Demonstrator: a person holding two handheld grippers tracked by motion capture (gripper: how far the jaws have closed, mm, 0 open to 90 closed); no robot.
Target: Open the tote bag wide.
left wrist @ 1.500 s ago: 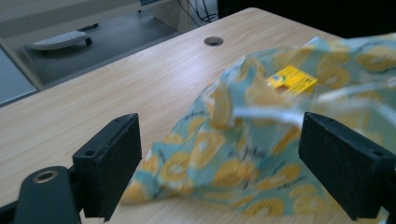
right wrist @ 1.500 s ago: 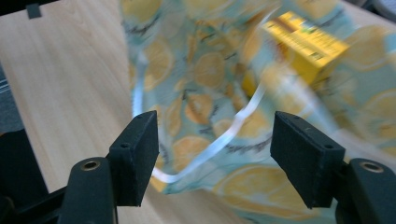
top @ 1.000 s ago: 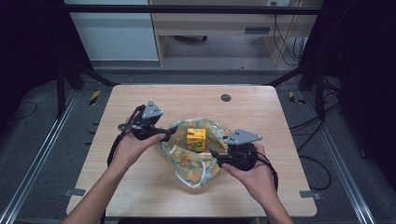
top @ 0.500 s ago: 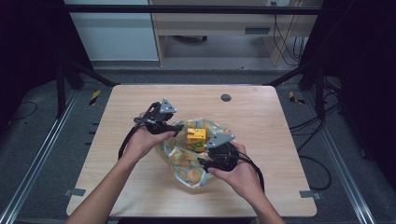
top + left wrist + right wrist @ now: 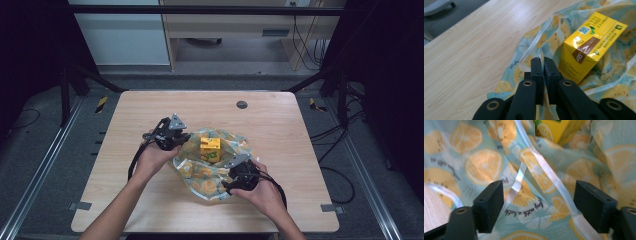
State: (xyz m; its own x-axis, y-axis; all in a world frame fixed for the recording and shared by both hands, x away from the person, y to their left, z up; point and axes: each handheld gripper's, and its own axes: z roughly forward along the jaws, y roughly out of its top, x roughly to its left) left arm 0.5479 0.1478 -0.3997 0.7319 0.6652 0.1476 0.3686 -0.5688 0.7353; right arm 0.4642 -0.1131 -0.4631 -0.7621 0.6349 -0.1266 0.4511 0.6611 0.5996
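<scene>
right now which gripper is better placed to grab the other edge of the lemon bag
Right. The right gripper is open with the lemon bag and its white edge strip between its jaws. The left gripper is already shut on the bag's edge beside the yellow carton.

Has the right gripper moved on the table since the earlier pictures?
Yes. The right gripper moved toward the table's near edge, away from the yellow carton.

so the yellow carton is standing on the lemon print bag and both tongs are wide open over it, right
Not quite. The yellow carton does stand on the lemon print bag, but only the right tongs are open over it. The left tongs have just closed, pinching the bag's edge, as the left gripper view shows.
</scene>
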